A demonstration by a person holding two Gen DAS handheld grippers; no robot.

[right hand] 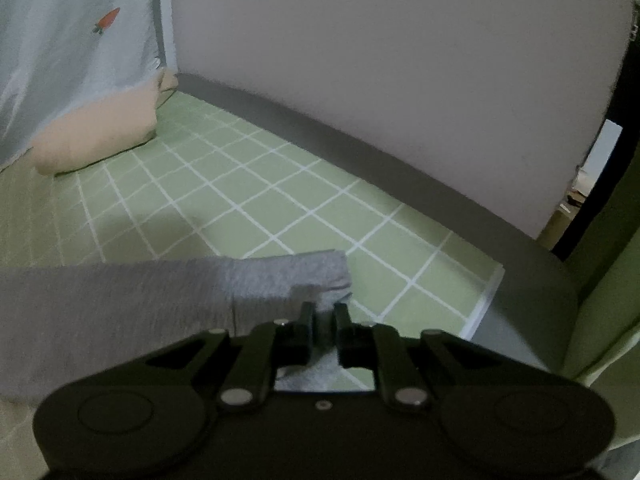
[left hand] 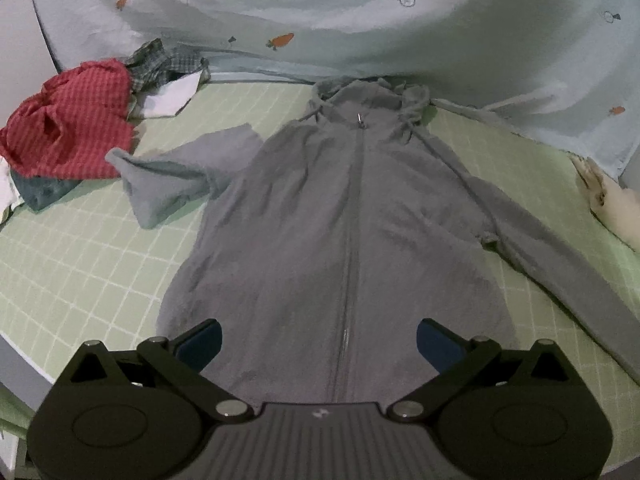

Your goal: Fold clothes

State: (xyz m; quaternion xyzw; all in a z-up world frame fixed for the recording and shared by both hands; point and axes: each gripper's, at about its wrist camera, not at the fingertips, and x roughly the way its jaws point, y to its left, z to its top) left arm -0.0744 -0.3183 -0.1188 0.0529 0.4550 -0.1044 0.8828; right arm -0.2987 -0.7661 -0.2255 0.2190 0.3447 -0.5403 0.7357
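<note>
Here, one grey zip hoodie [left hand: 352, 216] lies flat on the green checked sheet [left hand: 80, 264], hood far. Two sleeves: left one bunched, right one stretched out, its cuff [right hand: 288, 276] pinched by the right gripper [right hand: 323, 312]. Left gripper [left hand: 319, 340] released, hovering above the hem. One clothes pile [left hand: 72, 128] far left, partly cut off.
</note>
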